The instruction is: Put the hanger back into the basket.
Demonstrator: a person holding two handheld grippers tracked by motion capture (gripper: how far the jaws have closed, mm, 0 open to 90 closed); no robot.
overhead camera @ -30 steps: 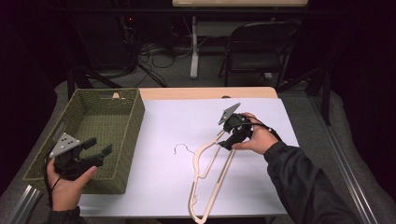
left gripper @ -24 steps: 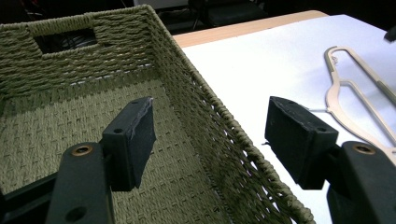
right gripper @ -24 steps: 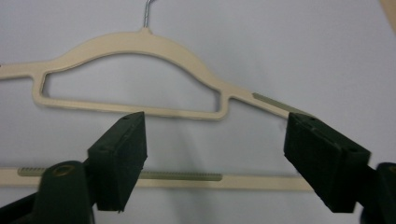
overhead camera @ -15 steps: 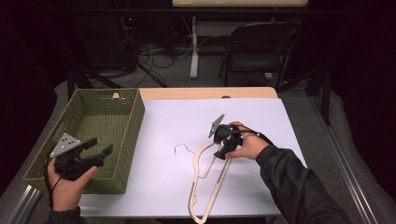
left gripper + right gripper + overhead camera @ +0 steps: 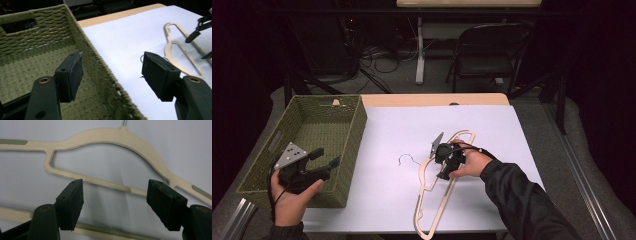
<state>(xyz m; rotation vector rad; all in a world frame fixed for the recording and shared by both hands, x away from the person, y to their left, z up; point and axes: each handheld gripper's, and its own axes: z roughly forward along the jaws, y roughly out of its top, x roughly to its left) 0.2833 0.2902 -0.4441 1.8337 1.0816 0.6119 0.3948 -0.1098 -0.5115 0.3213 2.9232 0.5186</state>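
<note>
The right gripper (image 5: pixel 445 161), jaws spread and just narrowing, hovers seemingly above the cream hanger (image 5: pixel 438 192), hook (image 5: pixel 406 159) at nine o'clock.

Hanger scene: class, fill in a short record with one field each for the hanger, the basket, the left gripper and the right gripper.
hanger: cream hanger lying flat on the white table, metal hook toward the basket
basket: green woven basket at the table's left edge
left gripper: left gripper open, held over the basket's near corner
right gripper: right gripper open above the hanger's crossbar, nothing gripped
</note>
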